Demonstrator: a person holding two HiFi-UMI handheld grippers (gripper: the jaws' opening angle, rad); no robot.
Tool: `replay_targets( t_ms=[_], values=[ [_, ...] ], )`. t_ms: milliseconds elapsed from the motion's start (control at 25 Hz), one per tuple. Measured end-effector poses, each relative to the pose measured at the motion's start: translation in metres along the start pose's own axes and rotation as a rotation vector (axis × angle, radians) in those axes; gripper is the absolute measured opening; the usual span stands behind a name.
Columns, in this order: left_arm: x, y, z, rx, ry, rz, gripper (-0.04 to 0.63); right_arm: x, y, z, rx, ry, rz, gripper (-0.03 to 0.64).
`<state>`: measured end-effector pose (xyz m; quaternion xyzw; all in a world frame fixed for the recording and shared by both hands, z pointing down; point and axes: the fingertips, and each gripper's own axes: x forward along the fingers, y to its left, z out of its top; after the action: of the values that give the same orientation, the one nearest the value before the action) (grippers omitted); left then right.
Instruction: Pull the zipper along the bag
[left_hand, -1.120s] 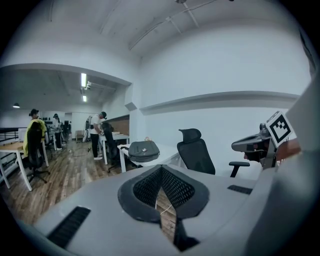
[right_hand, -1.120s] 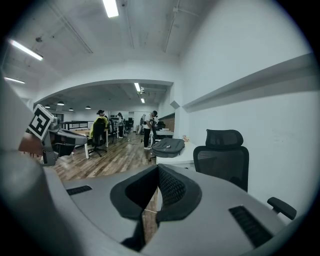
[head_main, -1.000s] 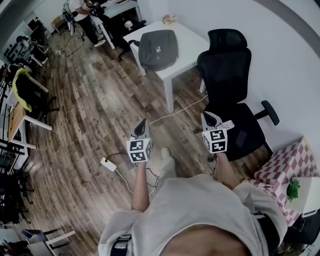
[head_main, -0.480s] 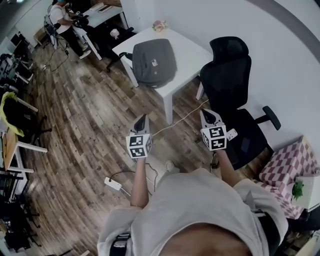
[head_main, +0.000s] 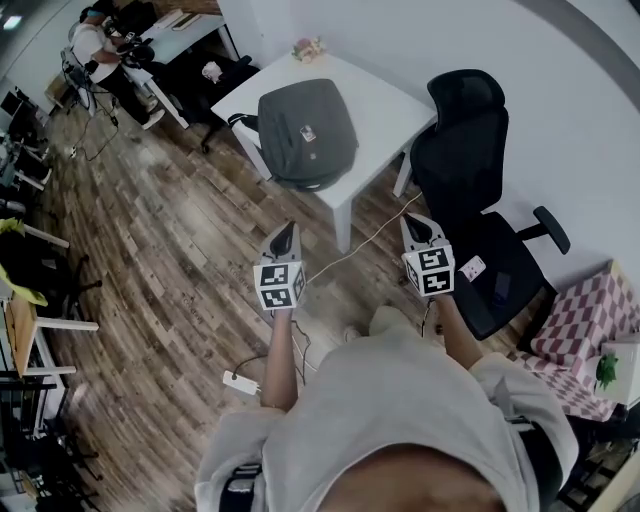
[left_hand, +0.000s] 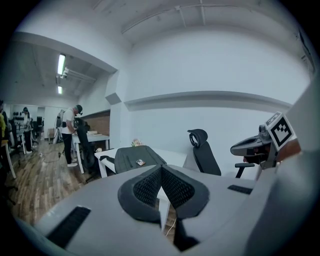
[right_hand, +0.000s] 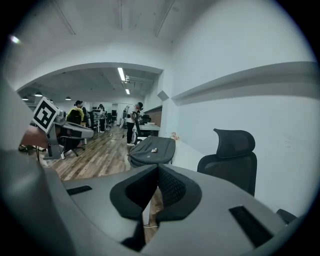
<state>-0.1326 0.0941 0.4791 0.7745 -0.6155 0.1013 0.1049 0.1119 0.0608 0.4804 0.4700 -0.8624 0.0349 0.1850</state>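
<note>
Bag of dark grey fabric, flat and rounded, lies on the white square surface; a small light tag sits on its top, and whether anything is inside cannot be told; its near side reaches the surface's near-left edge, while the right part of the surface is bare. One bag, one surface, one black mesh office chair just beside the surface's right side, two tools. The left tool and the right tool are both clenched with nothing between the jaws; they hang side by side in the air, pointing toward the surface and well apart from the bag. Between them and the surface is open wood-plank floor, crossed by a pale cable; a small colourful object stands at the surface's far corner — too small to tell what it is.
</note>
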Motion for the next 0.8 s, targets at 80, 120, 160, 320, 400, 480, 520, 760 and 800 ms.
replay_targets(
  t_ms=[80, 120, 160, 320, 400, 480, 520, 760, 800],
  values=[
    [0.013, 0.006, 0.000, 0.002, 0.009, -0.011, 0.026, 0.013, -0.002, 0.000, 0.004, 0.009, -0.003, 0.012],
    [0.020, 0.008, 0.000, 0.004, 0.013, -0.016, 0.026, 0.019, -0.004, 0.000, 0.006, 0.012, -0.005, 0.014],
    [0.027, 0.010, 0.000, 0.006, 0.017, -0.021, 0.026, 0.026, -0.006, 0.000, 0.009, 0.014, -0.006, 0.012],
    [0.058, 0.021, 0.000, 0.008, 0.031, -0.031, 0.026, 0.057, -0.014, 0.001, 0.024, 0.017, -0.001, 0.012],
    [0.075, 0.029, 0.002, 0.009, 0.039, -0.033, 0.026, 0.077, -0.018, 0.002, 0.028, 0.023, 0.007, 0.014],
    [0.094, 0.036, 0.002, 0.010, 0.049, -0.034, 0.026, 0.097, -0.024, 0.003, 0.033, 0.031, 0.016, 0.014],
    [0.104, 0.039, 0.002, 0.009, 0.054, -0.033, 0.026, 0.108, -0.028, 0.004, 0.034, 0.034, 0.022, 0.014],
    [0.162, 0.053, 0.000, 0.008, 0.107, -0.021, 0.026, 0.173, -0.054, 0.006, 0.038, 0.076, 0.071, 0.014],
    [0.168, 0.054, -0.002, 0.009, 0.121, -0.020, 0.026, 0.182, -0.057, 0.005, 0.040, 0.088, 0.083, 0.014]
  ],
)
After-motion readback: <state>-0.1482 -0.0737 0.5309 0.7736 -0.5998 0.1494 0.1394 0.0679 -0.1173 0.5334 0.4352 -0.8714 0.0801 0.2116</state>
